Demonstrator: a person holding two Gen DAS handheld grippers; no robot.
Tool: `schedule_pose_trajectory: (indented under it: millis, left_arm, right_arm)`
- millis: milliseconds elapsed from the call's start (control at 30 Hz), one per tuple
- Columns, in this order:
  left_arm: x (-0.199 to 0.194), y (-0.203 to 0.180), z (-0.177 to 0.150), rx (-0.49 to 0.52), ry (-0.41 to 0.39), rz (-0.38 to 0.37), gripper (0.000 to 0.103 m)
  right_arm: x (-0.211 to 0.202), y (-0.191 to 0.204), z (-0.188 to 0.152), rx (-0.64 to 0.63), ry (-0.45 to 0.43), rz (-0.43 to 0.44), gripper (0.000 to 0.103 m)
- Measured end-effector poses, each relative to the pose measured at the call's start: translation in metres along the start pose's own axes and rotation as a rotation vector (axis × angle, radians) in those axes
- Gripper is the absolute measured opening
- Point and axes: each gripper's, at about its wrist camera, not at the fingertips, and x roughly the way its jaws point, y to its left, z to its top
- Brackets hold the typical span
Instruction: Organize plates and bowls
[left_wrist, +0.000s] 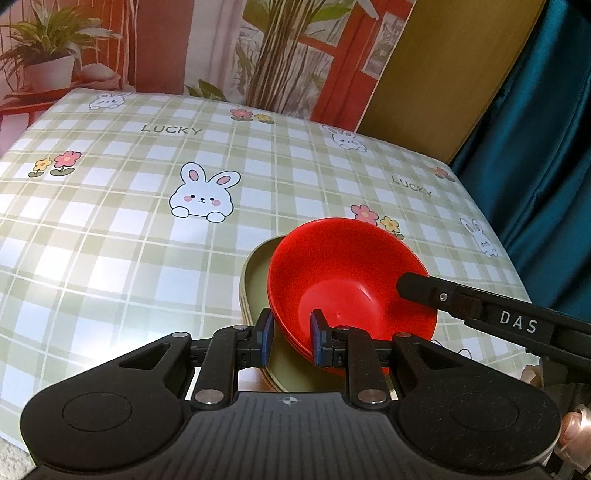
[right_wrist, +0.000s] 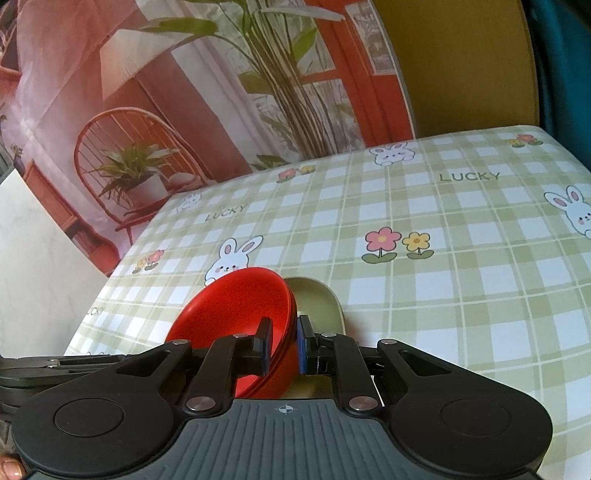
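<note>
Red bowls, nested and tilted on olive plates atop bench, rim pinched by left hand-held gripper and right hand-held gripper; advise level, synchronised lowering.

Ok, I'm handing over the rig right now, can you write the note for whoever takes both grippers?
Left gripper: jaws closed on the near-left rim of the red bowls.
Right gripper: jaws closed on the opposite rim of the same bowls.
Things: several red bowls are nested and sit tilted over a green plate on the checked tablecloth.
Done: bowls stacked together, on the plate.
Left: probably settle the stack level on the plate, then release both sides. No other dishes in view.
</note>
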Motion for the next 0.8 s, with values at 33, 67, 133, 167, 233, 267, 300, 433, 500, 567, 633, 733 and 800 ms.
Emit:
schedule_pose_trajectory:
  millis: [33, 67, 133, 167, 233, 267, 300, 433, 500, 567, 633, 733, 800]
  left_arm:
    - [0.001, 0.001, 0.000, 0.000, 0.001, 0.001, 0.023]
    - [0.001, 0.002, -0.001, -0.001, 0.002, 0.003, 0.022]
    - [0.001, 0.003, -0.001, -0.001, -0.006, 0.001, 0.022]
    - [0.000, 0.003, -0.001, -0.002, -0.008, 0.002, 0.022]
    - [0.000, 0.001, -0.001, 0.008, -0.010, 0.006, 0.022]
    - [0.000, 0.000, -0.002, 0.013, -0.011, 0.005, 0.022]
    - [0.000, -0.002, -0.002, 0.015, -0.011, 0.006, 0.022]
    - [0.002, -0.003, -0.003, 0.024, -0.006, 0.004, 0.023]
    - [0.001, -0.004, -0.003, 0.034, -0.007, 0.007, 0.023]
    - [0.001, -0.003, -0.003, 0.029, -0.005, 0.005, 0.023]
    - [0.002, -0.003, -0.002, 0.027, -0.003, 0.003, 0.023]
    - [0.000, -0.005, -0.001, 0.045, -0.008, 0.013, 0.028]
    - [-0.002, -0.007, -0.001, 0.055, -0.014, 0.018, 0.032]
  right_arm:
    - [0.002, 0.000, -0.001, 0.000, 0.003, 0.002, 0.014]
    - [0.003, -0.001, -0.002, 0.000, 0.004, 0.003, 0.014]
    - [0.005, -0.001, -0.003, -0.003, 0.005, 0.000, 0.014]
    - [0.007, -0.002, -0.004, -0.001, 0.008, 0.000, 0.014]
    - [0.008, -0.002, -0.004, 0.003, 0.016, -0.006, 0.014]
    - [0.008, -0.002, -0.004, 0.002, 0.018, -0.009, 0.014]
    - [0.008, -0.003, -0.004, 0.004, 0.018, -0.008, 0.014]
    - [0.009, -0.005, -0.006, 0.008, 0.016, -0.008, 0.014]
    - [0.009, -0.005, -0.005, 0.005, 0.018, -0.010, 0.014]
    - [0.009, -0.005, -0.005, 0.005, 0.019, -0.010, 0.014]
    - [0.009, -0.005, -0.005, 0.005, 0.022, -0.009, 0.014]
    - [0.008, -0.005, -0.004, 0.003, 0.016, -0.009, 0.021]
    - [0.005, -0.004, -0.003, -0.004, 0.007, -0.012, 0.024]
